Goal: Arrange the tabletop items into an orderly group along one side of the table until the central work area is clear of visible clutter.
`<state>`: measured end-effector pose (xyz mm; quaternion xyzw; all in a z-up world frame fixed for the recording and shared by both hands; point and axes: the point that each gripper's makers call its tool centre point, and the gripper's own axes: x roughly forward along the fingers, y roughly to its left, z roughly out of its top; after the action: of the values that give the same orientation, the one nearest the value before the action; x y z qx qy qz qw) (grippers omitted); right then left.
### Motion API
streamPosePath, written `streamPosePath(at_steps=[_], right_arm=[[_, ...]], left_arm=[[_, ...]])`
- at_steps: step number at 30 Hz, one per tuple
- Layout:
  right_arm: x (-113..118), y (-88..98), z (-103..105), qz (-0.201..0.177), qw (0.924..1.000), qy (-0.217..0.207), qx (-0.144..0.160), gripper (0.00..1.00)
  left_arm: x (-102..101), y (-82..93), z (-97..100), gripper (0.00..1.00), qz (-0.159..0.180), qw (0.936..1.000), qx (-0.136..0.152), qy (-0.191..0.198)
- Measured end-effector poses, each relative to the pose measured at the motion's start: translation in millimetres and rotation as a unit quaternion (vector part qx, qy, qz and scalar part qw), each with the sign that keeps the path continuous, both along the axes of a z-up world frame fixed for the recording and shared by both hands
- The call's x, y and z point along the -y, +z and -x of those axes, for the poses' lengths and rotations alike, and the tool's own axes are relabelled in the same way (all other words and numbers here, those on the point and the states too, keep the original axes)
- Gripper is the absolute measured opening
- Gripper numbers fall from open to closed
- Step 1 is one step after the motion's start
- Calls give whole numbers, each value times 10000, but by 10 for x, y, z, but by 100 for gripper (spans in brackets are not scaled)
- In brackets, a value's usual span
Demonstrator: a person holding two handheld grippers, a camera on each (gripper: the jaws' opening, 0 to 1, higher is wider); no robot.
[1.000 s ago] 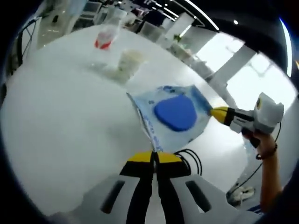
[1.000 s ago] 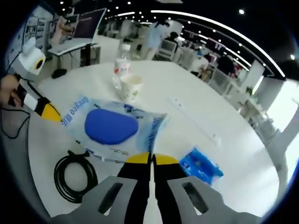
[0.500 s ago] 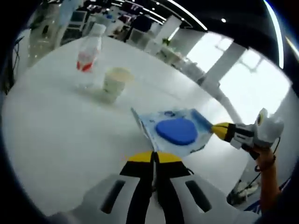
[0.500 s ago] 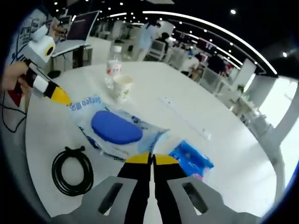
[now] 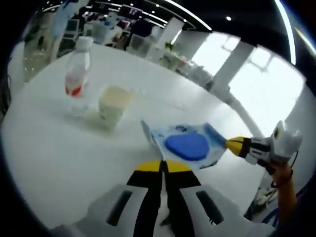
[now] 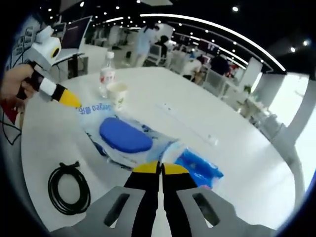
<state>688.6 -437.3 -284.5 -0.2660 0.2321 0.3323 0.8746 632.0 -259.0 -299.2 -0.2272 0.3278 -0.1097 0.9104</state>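
Beside blue pouch (image 6: pixel 199 169), coiled cable (image 6: pixel 68 187).

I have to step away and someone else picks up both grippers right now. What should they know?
Left gripper: shut on the near edge of the wet wipes pack.
Right gripper: shut on the opposite edge, so the pack hangs between the two, lifted over the white table.
Water bottle and paper cup stand side by side further along the table.
A coiled black cable and a small blue packet lie loose near the pack.
Done: pack picked up.
Left: set it down, probably beside the bottle and cup, then bring over the cable and packet.
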Motion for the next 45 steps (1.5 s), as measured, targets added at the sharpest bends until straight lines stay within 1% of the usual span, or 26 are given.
streamPosePath(at_steps=[3,5,6,8,11,14,16,20,27,29,31,33,38,41,42,43,44,45], right_arm=[[-15,-27,-61,-12,10000,-32,19,1],[-21,-54,-105,-79,9999,-90,-32,1],[-23,-65,-122,-83,9999,-100,-35,1],[-29,-85,-168,-108,9998,-139,-25,1],[-53,-101,-249,-208,9995,-217,4,1],[-78,-141,-333,-235,9994,-266,40,1],[-94,-174,-368,-248,9993,-284,32,1],[-127,-240,-430,-239,9992,-306,6,1],[-183,-315,-518,-191,9994,-284,21,1],[-194,-334,-551,-206,9994,-278,23,1],[-211,-353,-577,-200,9995,-259,40,1],[-217,-365,-603,-187,9995,-256,63,1],[-219,-420,-686,-290,9989,-367,51,1],[-233,-472,-708,-275,9989,-372,44,1],[-239,-490,-711,-253,9990,-361,39,1],[-249,-511,-712,-242,9991,-349,31,1],[-257,-523,-713,-227,9992,-329,35,1],[-258,-540,-717,-199,9993,-326,40,1]], left_arm=[[-10,-23,-114,0,27,10000,29,-15],[-5,-28,-151,0,143,9999,23,17],[-9,-14,-200,0,145,9998,125,42],[-24,-22,-246,0,45,9999,157,33],[-85,-34,-358,0,79,9997,207,134],[-135,-66,-447,0,-51,9995,234,193],[-162,-86,-505,0,-51,9994,250,245],[-202,-143,-576,0,-119,9991,264,310],[-290,-222,-666,0,-102,9985,262,474],[-325,-223,-695,0,-268,9975,328,560],[-311,-228,-710,0,-341,9973,348,549],[-316,-246,-741,0,-530,9964,399,527],[-350,-279,-801,0,-646,9952,430,590],[-358,-345,-825,0,-729,9946,395,622],[-368,-372,-831,0,-860,9938,397,576],[-391,-378,-855,0,-1203,9902,551,449],[-395,-366,-879,0,-1344,9878,688,391],[-386,-399,-861,0,-1393,9876,622,379]])
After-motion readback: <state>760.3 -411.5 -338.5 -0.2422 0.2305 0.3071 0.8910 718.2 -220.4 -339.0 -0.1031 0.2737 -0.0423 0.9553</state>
